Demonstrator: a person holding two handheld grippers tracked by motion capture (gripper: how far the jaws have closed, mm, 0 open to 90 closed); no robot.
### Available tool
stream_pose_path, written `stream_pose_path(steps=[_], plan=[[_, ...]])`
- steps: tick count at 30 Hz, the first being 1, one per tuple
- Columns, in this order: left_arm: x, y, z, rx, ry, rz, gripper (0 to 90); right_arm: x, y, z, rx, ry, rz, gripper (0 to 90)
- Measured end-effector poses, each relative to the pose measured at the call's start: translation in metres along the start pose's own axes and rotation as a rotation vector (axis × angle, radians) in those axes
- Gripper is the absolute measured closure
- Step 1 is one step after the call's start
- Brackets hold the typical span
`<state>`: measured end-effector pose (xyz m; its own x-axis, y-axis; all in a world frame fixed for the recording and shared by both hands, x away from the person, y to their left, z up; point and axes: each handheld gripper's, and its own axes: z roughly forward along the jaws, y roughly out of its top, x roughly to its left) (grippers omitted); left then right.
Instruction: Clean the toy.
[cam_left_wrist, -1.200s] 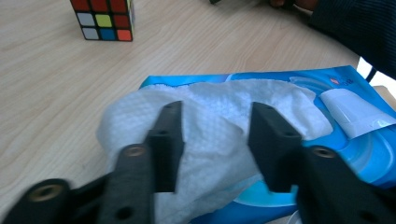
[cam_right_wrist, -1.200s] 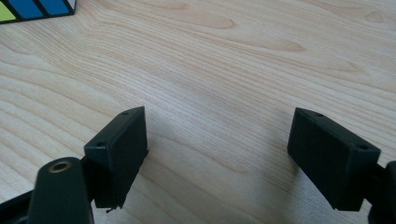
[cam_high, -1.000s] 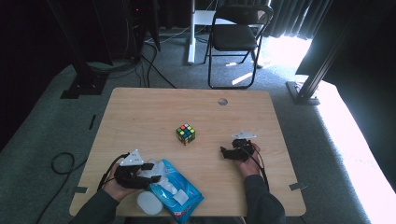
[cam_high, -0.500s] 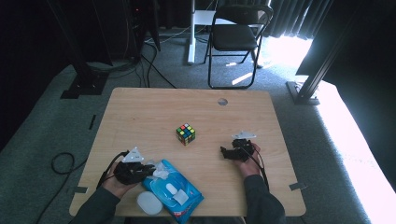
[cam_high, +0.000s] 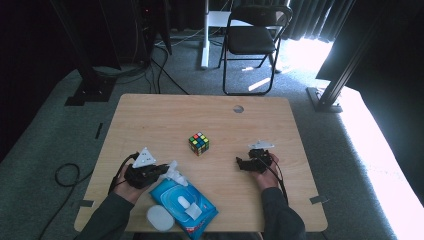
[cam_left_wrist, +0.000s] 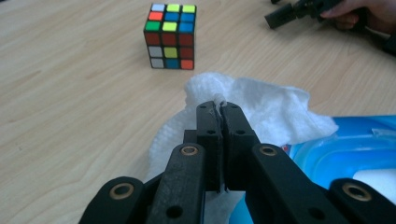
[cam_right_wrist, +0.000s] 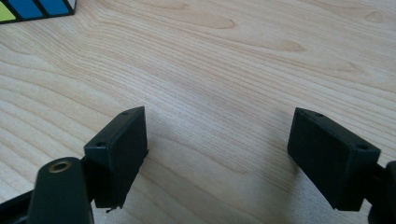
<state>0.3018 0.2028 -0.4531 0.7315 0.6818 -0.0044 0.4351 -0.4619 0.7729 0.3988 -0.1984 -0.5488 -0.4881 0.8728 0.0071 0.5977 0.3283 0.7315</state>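
My left gripper is shut on a white wipe; its jaws have just been closing on it. The thin fabric is pinched between the pads. The wipe rises from a blue wipes pack at the table's front left, beside my left gripper. A scrambled colour cube stands mid-table, ahead of the left jaws. My right gripper rests open on the bare wood, nothing between its jaws. It lies right of the cube.
A white round lid lies by the pack near the front edge. The wooden table has a cable hole at the back. A black folding chair stands beyond it.
The left gripper has edged a little toward the pack's wipe and the pack has shifted slightly. The right hand and the cube have stayed put.
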Motion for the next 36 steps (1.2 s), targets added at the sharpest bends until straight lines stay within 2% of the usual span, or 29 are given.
stream_pose_path(steps=[10, 14, 18, 29, 31, 33, 35, 36], plan=[[0.01, 0.001, 0.003, -0.012, 0.024, -0.021, 87.5, 0.0, 0.0, 0.0, 0.0, 0.0, 0.0, 19.6], [0.016, 0.005, 0.003, -0.025, 0.038, -0.023, 87.5, 0.0, 0.0, 0.0, 0.0, 0.0, 0.0, 19.5], [0.023, 0.009, 0.003, -0.035, 0.052, -0.03, 87.5, 0.001, 0.001, 0.001, 0.009, 0.015, -0.017, 14.6], [0.041, 0.022, 0.009, -0.04, 0.081, -0.028, 87.5, 0.001, 0.002, 0.002, 0.008, 0.009, -0.008, 15.8], [0.042, 0.024, 0.011, -0.044, 0.081, -0.031, 87.5, 0.002, 0.003, 0.002, 0.005, 0.013, -0.011, 21.0], [0.045, 0.026, 0.013, -0.043, 0.08, -0.031, 87.4, 0.004, 0.004, 0.0, -0.002, 0.005, -0.023, 35.1], [0.047, 0.027, 0.015, -0.043, 0.08, -0.033, 87.4, 0.009, 0.005, -0.001, -0.019, -0.035, -0.068, 40.3], [0.047, 0.027, 0.016, -0.042, 0.079, -0.035, 87.4, 0.012, 0.007, -0.003, -0.034, -0.035, -0.09, 44.2]])
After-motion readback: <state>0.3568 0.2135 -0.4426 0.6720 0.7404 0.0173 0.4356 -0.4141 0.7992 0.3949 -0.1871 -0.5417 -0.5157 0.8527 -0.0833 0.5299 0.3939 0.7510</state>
